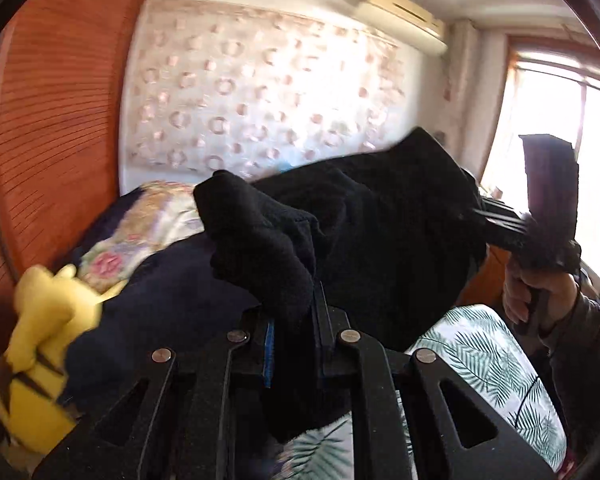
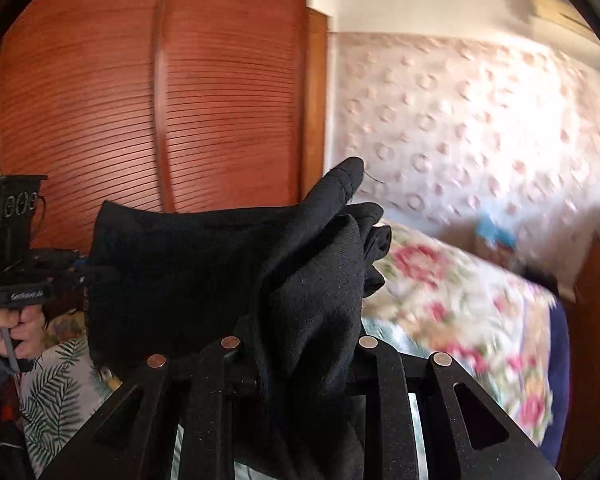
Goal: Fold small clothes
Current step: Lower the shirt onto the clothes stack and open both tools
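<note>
A small black garment (image 1: 380, 216) hangs in the air, stretched between both grippers above the bed. My left gripper (image 1: 294, 312) is shut on one bunched edge of it; it also shows at the left of the right wrist view (image 2: 82, 276). My right gripper (image 2: 300, 344) is shut on the other edge of the black garment (image 2: 204, 264), whose cloth covers the fingertips. In the left wrist view the right gripper (image 1: 482, 216) holds the cloth at the right, with the person's hand below it.
A bed with a leaf-print sheet (image 1: 488, 344) lies below. A floral quilt (image 2: 460, 304) and a dark blue blanket (image 1: 160, 296) lie on it. A yellow plush toy (image 1: 40, 344) sits at the left. A wooden louvred wardrobe (image 2: 160, 92) stands behind.
</note>
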